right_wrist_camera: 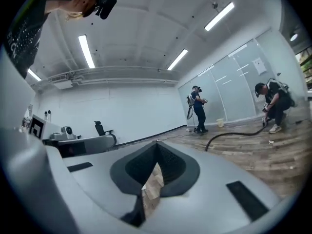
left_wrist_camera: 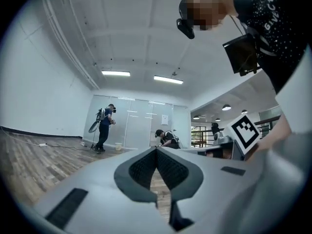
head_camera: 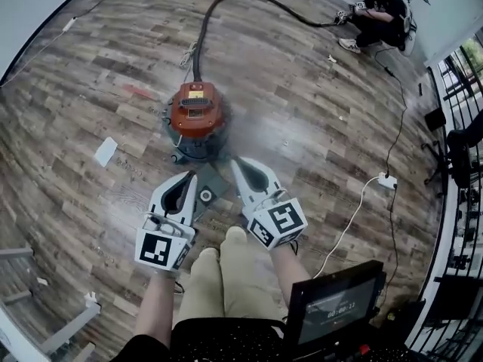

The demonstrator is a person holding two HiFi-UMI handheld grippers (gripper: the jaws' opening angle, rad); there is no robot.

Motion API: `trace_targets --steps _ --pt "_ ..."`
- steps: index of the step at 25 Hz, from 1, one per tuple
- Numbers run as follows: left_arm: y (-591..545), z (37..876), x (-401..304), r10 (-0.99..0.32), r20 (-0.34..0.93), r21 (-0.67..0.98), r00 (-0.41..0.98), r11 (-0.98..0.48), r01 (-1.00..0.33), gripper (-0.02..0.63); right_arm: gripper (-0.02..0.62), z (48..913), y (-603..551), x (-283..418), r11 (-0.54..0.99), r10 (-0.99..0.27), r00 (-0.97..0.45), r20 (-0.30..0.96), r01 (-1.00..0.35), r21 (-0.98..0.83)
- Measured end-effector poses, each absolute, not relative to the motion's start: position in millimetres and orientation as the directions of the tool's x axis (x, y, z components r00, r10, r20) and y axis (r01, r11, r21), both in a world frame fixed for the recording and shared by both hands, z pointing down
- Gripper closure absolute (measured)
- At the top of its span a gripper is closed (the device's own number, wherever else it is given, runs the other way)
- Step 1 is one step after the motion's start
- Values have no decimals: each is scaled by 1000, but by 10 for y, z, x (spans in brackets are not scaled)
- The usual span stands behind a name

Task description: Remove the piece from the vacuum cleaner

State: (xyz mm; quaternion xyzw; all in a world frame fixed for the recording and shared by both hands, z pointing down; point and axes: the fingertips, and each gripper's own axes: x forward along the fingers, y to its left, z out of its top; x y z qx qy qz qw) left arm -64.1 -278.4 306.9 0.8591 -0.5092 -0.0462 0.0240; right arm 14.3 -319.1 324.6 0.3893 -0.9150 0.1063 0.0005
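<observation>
The vacuum cleaner [head_camera: 195,116] stands on the wood floor, with an orange-red top on a grey drum. Its black hose [head_camera: 226,2] runs away toward the far right; the same hose [right_wrist_camera: 234,133] shows in the right gripper view. My left gripper [head_camera: 189,176] is shut and empty, just short of the drum's near side. My right gripper [head_camera: 238,163] is also shut and empty, a little right of the drum. In the gripper views the left gripper [left_wrist_camera: 156,149] and the right gripper [right_wrist_camera: 156,143] both have their pads closed together with nothing between them. A dark square piece with a white ring [head_camera: 205,195] lies between the two grippers.
A person crouches at the hose's far end [head_camera: 381,15]. A white power strip [head_camera: 387,181] and its cable lie to the right. A white sheet [head_camera: 106,151] lies to the left. A screen [head_camera: 336,308] hangs at my lower right, and railings line the right edge.
</observation>
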Motion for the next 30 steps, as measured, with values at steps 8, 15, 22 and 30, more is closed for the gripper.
trace_targets --steps 8,15,22,30 --pt "-2343 1850 -602 -873 -33 85 486 -487 -869 597 584 1946 -2621 -295 667 -724 -681 106 -731 -143" --pt "-2269 1512 -564 -881 -47 58 471 -473 -879 597 584 1488 -2499 -286 691 -713 -698 61 -715 -110" --pt "-2220 1407 -403 -873 -57 50 484 -487 -872 597 584 1361 -2418 -200 700 -708 -705 51 -709 -89" --pt "-2237 1368 -343 -881 -52 45 471 -473 -880 597 584 1223 -2427 -126 710 -700 -713 39 -701 -65"
